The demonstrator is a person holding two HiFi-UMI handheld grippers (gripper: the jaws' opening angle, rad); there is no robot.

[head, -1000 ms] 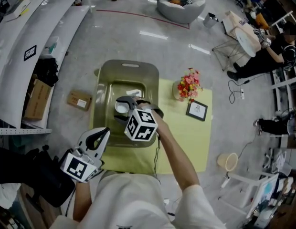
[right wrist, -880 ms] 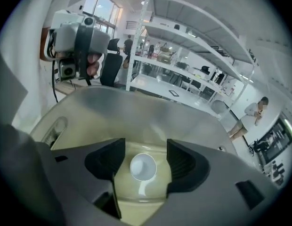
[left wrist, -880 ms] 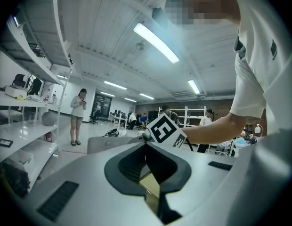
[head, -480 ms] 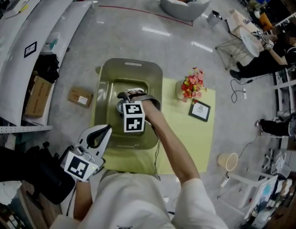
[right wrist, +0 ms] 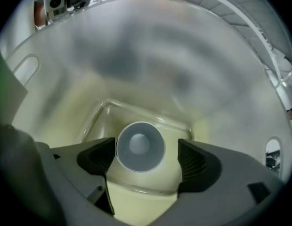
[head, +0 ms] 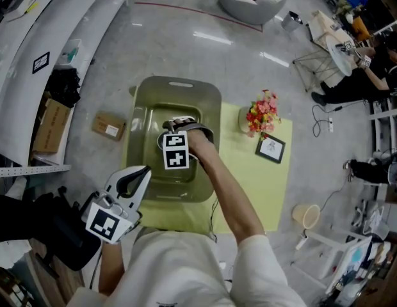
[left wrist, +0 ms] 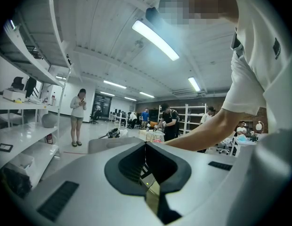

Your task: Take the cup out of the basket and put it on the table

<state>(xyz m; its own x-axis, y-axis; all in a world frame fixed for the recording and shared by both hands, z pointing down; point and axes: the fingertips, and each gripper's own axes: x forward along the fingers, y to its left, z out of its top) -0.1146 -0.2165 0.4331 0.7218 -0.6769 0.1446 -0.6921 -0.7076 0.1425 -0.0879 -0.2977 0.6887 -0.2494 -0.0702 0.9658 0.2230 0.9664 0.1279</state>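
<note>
Lower left of the head view: the left gripper [head: 138, 176] is held over the near edge of the table [head: 266, 190], clear of the basket [head: 179, 85]. In the left gripper view its jaws are pressed together [left wrist: 146, 147] with nothing between them.

Left of centre, a cardboard box [head: 107, 126] lies on the floor beside the olive-green basket.

Centre: the right gripper [head: 178, 125] points steeply down into the basket. In the head view its marker cube [head: 175, 151] and the forearm cover the jaws and the cup, so neither can be checked there. In the right gripper view the jaws stand wide apart [right wrist: 145, 160] and have just been opening. The white cup [right wrist: 140, 146] stands upright on the basket floor, mouth toward the camera, between the two jaws. Neither pad presses on it. The basket wall [right wrist: 136, 55] above is blurred.

Right of the basket, a flower bunch [head: 262, 110] and a small picture frame [head: 271, 148] stand on the table's yellow-green cover.
</note>
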